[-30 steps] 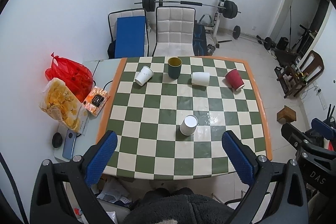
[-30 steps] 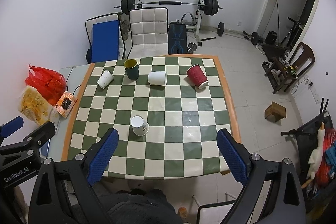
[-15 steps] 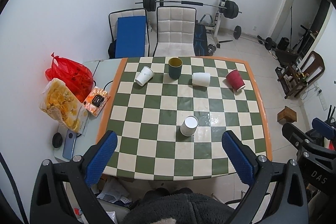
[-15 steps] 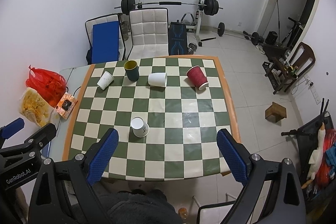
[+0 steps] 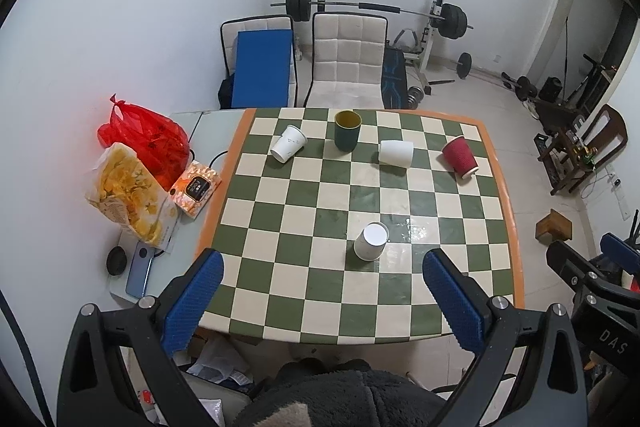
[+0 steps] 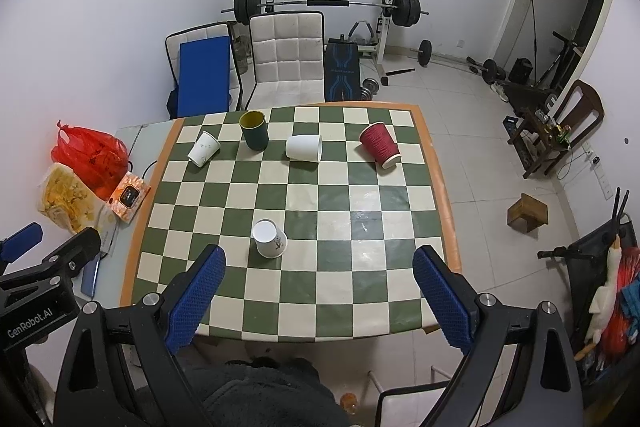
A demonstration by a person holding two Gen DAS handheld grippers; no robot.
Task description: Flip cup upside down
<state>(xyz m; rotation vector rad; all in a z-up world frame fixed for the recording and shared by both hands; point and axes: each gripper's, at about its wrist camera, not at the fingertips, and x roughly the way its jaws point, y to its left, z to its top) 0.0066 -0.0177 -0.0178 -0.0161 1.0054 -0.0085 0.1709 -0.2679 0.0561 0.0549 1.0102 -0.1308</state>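
Several cups lie on the green-and-cream checkered table [image 5: 424, 323] [image 6: 360, 323]. A white paper cup [image 5: 371, 241] [image 6: 270, 238] stands upside down near the front. At the back are a white cup on its side [image 5: 288, 143] [image 6: 204, 148], an upright dark green cup with a yellow inside [image 5: 347, 130] [image 6: 254, 129], another white cup on its side [image 5: 396, 153] [image 6: 304, 147] and a red ribbed cup on its side [image 5: 460, 157] [image 6: 380, 145]. My left gripper [image 5: 322, 301] and right gripper [image 6: 318, 297] are open, empty and held high over the table's front edge.
A red bag [image 5: 144, 139], a yellow snack bag [image 5: 124, 195], an orange box [image 5: 196, 189] and a phone [image 5: 138, 273] lie on a side surface to the left. Two chairs [image 5: 348, 67] and a barbell rack [image 5: 376, 9] stand behind the table.
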